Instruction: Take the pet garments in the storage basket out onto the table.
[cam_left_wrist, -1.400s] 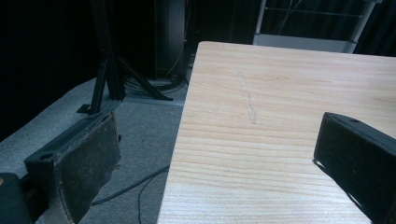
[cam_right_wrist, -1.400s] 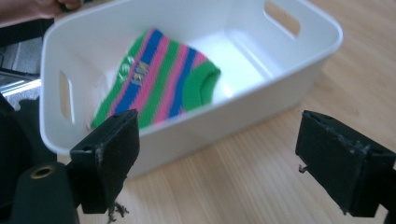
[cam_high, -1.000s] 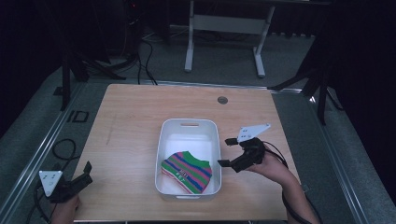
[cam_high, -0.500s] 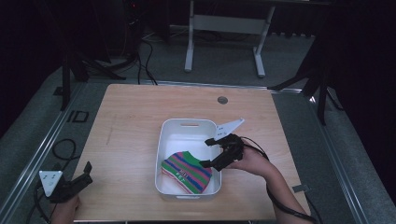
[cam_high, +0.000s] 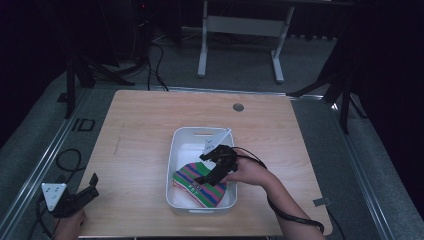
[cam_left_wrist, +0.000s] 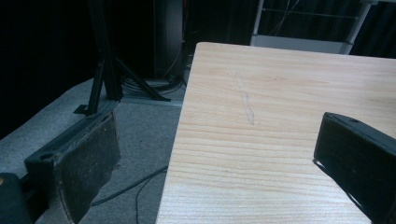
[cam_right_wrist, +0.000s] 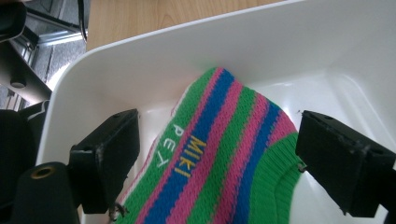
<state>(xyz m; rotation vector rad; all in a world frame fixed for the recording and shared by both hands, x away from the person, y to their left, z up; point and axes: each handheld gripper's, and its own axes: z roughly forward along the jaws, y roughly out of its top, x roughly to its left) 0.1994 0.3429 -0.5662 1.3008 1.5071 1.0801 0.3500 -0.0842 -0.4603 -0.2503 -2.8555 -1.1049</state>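
Note:
A striped knit garment (cam_high: 199, 183) (cam_right_wrist: 224, 163) in green, pink and blue, with yellow "MIKI" lettering, lies in the near half of a white plastic bin (cam_high: 181, 145) (cam_right_wrist: 140, 70) at the table's middle. My right gripper (cam_high: 208, 167) (cam_right_wrist: 215, 158) hangs open inside the bin just above the garment, jaws spread to either side of it. My left gripper (cam_high: 90, 186) (cam_left_wrist: 215, 163) is open at the table's near left corner, one jaw over the floor, the other over the wood, nothing between them.
The wooden table (cam_high: 150, 125) has a round grommet (cam_high: 238, 107) near its far edge. Beyond the table stand a desk frame (cam_high: 240, 30) and tripod legs (cam_high: 95, 75). Cables lie on the grey floor (cam_high: 65, 155) to the left.
My right gripper has moved left from beside the bin's right wall into the bin and lowered over the striped garment. The left gripper has stayed put.

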